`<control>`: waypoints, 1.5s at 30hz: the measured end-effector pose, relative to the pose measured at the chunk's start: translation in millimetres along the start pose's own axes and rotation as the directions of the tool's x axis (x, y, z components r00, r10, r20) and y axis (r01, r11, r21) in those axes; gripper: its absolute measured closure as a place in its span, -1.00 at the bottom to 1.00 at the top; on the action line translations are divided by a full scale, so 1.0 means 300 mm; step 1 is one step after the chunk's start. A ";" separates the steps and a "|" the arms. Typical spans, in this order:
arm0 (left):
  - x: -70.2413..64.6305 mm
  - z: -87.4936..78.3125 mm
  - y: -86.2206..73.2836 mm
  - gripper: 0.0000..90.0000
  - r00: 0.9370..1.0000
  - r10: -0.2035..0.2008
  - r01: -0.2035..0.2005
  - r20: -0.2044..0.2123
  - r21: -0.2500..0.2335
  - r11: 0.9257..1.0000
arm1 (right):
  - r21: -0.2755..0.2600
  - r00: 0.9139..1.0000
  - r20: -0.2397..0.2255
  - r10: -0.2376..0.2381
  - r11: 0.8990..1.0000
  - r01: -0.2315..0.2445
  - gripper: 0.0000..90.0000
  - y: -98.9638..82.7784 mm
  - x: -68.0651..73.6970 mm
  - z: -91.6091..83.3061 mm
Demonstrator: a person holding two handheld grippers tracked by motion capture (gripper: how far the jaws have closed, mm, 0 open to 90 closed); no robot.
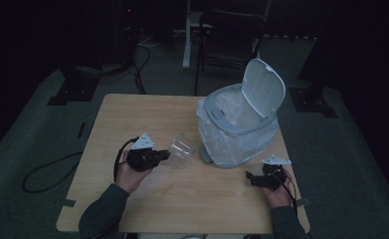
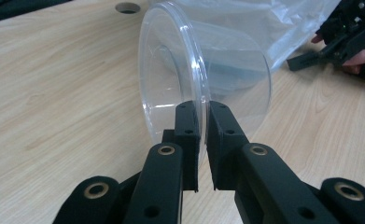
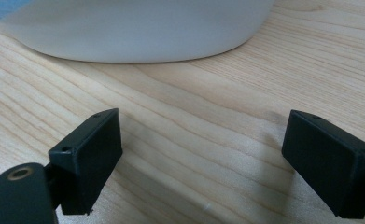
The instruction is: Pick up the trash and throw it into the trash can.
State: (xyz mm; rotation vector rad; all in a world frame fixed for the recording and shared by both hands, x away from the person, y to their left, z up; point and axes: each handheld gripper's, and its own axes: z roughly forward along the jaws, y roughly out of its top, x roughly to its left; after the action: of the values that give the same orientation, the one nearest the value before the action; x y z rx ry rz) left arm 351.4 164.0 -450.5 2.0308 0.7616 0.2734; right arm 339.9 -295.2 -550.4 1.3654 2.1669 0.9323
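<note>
L tool (image 1: 166, 155) pinches the clear cup (image 1: 181, 147) by its rim at frame centre, cup on its side, mouth toward the tool. Bin (image 1: 239, 127) sits just right of it, lid up. R tool (image 1: 251, 178) spread, lower right on the table (image 1: 132, 114).

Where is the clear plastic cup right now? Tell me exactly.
The clear plastic cup is in the high view left of centre, tipped sideways, its rim pinched by the left gripper, just left of the bagged bin.

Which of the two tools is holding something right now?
The left tool, pinching the clear plastic cup's rim. The right tool stands wide open over bare table.
</note>
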 end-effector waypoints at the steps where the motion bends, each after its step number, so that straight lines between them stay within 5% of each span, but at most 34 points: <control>1: 0.003 -0.004 0.003 0.88 1.000 0.002 -0.002 -0.004 0.000 1.000 | 0.000 1.000 0.000 0.000 1.000 0.000 -0.75 0.000 0.000 0.000; 45: 0.078 -0.096 0.146 0.88 0.998 0.023 -0.028 -0.061 -0.078 0.997 | -0.001 1.000 0.000 0.000 1.000 0.000 -0.75 0.000 0.000 0.000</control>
State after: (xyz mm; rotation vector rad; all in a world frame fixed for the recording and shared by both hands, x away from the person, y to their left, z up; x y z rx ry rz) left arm 374.2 181.2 -400.7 1.9668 0.7509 0.3753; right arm 339.9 -295.2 -550.5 1.3647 2.1664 0.9323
